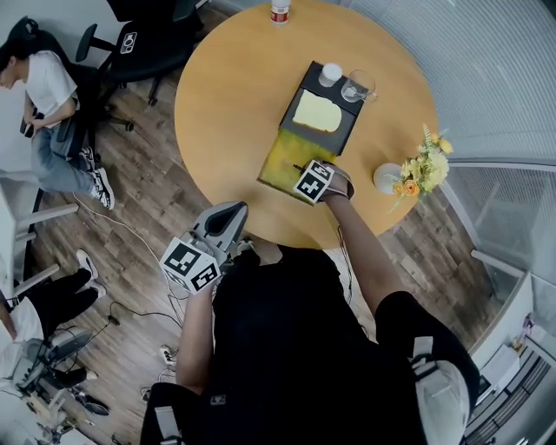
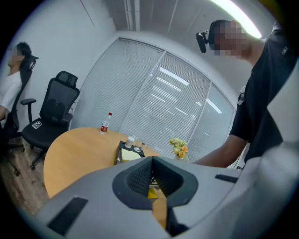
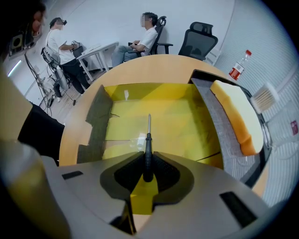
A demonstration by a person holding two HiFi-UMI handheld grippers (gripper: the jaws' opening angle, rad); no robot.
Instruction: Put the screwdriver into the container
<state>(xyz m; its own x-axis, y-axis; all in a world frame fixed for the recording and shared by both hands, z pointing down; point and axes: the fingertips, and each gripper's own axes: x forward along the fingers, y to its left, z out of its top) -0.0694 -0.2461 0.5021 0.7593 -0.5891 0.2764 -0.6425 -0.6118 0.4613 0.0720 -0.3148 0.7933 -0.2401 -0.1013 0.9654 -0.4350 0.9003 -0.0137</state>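
A thin black-handled screwdriver (image 3: 148, 151) sits clamped between the pads of my right gripper (image 3: 148, 164), its metal shaft pointing forward. It hangs just above the floor of the open yellow container (image 3: 168, 116), a shallow box with its flaps folded out. From the head view, the right gripper (image 1: 306, 174) is at the near edge of that yellow container (image 1: 282, 156) on the round wooden table (image 1: 226, 96). My left gripper (image 1: 228, 219) is held off the table's near-left edge, and its jaws (image 2: 152, 173) are shut with nothing between them.
Behind the container lies a black tray (image 1: 346, 129) with a yellow sponge (image 1: 316, 112), a white cup (image 1: 330, 74) and a glass (image 1: 358, 87). A vase of flowers (image 1: 417, 172) stands to the right, a bottle (image 1: 280, 10) at the far edge. Office chairs (image 1: 148, 43) and a seated person (image 1: 48, 96) are at the left.
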